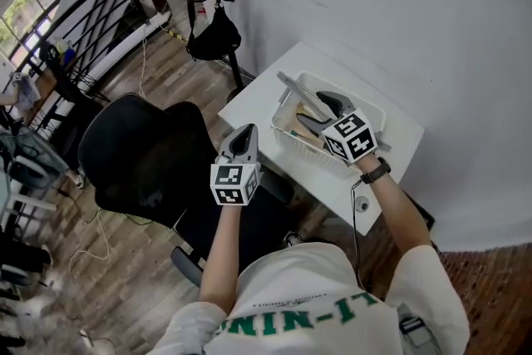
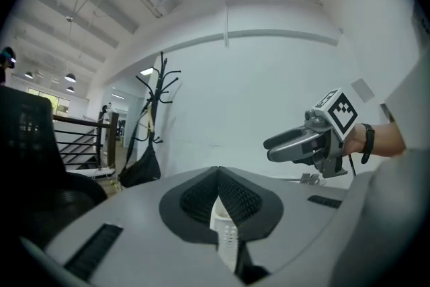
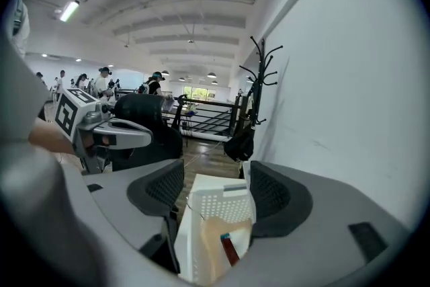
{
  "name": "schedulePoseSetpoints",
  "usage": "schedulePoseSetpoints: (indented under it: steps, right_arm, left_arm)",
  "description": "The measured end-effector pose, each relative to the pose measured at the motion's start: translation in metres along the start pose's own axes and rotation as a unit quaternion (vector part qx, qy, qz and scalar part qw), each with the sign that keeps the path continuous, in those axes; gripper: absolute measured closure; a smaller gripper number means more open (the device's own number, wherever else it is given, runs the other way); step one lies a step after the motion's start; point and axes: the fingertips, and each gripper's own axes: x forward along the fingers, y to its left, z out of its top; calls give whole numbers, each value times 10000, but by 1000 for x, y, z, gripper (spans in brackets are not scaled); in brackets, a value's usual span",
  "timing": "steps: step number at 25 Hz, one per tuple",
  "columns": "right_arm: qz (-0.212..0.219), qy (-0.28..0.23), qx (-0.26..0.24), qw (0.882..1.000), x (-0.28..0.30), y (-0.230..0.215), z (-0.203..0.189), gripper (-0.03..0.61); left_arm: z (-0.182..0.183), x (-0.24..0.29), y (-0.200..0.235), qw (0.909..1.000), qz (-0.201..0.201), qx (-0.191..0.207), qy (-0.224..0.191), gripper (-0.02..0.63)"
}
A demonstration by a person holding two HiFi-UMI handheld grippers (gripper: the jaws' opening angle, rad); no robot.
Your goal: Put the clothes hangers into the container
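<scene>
A white perforated basket [image 1: 293,145] stands on a small white table [image 1: 258,100] against the wall. Hangers lie in it; a grey hanger [image 1: 295,87] pokes over its far rim, with wooden ones [image 1: 293,129] beneath. My right gripper [image 1: 320,112] hovers above the basket, jaws open and nothing between them. In the right gripper view the basket [image 3: 222,205] shows below the right gripper [image 3: 215,188], with a tan hanger [image 3: 218,242] inside. My left gripper [image 1: 243,139] hangs left of the table over the chair, shut and empty. In the left gripper view, the left gripper's [image 2: 218,171] tips meet.
A black office chair [image 1: 141,154] stands close to the table's left side. A coat stand with a black bag [image 1: 214,33] is by the wall beyond the table. A black railing [image 1: 75,21] runs at the far left. The white wall borders the table's right.
</scene>
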Motion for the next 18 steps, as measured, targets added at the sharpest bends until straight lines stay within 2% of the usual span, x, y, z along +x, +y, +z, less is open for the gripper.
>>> schedulePoseSetpoints:
  steps: [4, 9, 13, 18]
  right_arm:
    - [446, -292, -58, 9986, 33, 53, 27, 315]
    - [1179, -586, -134, 9912, 85, 139, 67, 341]
    - [1713, -811, -98, 9818, 117, 208, 103, 364]
    - [2131, -1124, 26, 9705, 149, 272, 130, 402]
  left_arm:
    - [5, -49, 51, 9977, 679, 6, -52, 601]
    - [8, -123, 121, 9876, 1564, -6, -111, 601]
    - [16, -192, 170, 9731, 2295, -85, -203, 601]
    - [16, -260, 215, 9473, 3189, -96, -302, 601]
